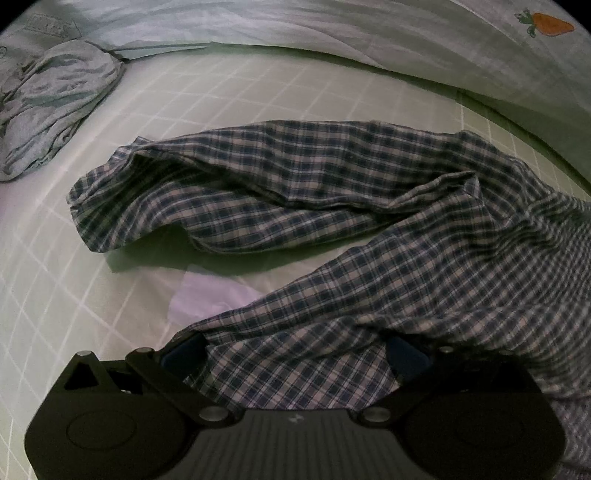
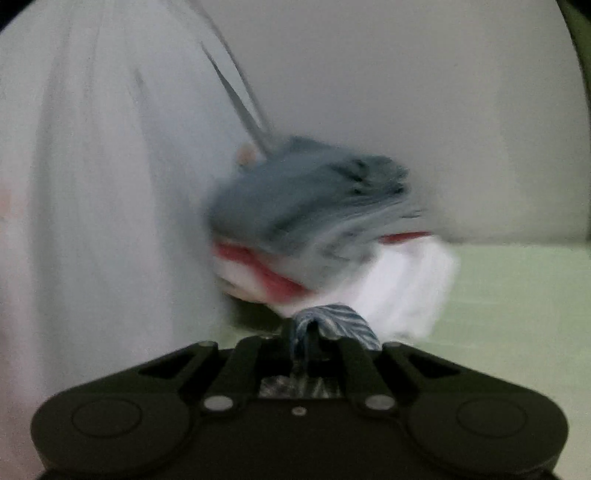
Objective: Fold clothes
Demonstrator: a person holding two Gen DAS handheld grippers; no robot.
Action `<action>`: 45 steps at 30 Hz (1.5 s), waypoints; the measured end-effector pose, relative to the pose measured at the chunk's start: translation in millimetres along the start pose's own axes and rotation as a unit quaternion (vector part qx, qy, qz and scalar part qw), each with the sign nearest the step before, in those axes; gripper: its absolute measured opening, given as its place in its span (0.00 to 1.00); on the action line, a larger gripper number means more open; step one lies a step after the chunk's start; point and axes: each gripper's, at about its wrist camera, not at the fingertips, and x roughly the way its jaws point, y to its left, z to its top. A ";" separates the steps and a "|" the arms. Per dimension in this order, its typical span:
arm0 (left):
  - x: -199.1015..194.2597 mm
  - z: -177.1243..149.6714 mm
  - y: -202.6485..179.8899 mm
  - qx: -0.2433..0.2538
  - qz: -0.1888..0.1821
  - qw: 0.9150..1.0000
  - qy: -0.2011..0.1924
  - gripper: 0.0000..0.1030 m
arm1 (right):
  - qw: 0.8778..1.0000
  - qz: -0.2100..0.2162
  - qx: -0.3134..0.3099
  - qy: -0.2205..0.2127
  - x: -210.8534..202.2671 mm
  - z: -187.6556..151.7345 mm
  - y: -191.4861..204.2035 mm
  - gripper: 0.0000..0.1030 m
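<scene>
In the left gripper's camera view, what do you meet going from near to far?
Left gripper → checked shirt → bare grid-patterned sheet → pale quilt at the back.

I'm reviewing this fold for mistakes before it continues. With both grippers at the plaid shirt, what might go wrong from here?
1. The left gripper stands wide open with plaid shirt draped over it; the cloth may slide off.
2. The right gripper pinches only a small bunch of plaid, which might slip out.
3. The right view is motion-blurred; a fast swing could knock the folded pile ahead.
</scene>
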 end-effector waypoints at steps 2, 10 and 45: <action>0.3 2.3 1.2 0.007 -0.004 1.000 0.006 1.00 | 0.989 -0.062 -0.081 0.103 37.8 -13.2 12.6 0.37; -12.8 10.5 21.7 0.019 -0.031 0.999 0.009 1.00 | 0.986 0.028 -0.123 0.112 37.5 -49.4 70.9 0.67; 16.3 96.2 170.0 -0.247 -0.036 0.967 -0.054 0.45 | 0.818 0.201 -0.486 0.233 139.4 -190.1 303.3 0.36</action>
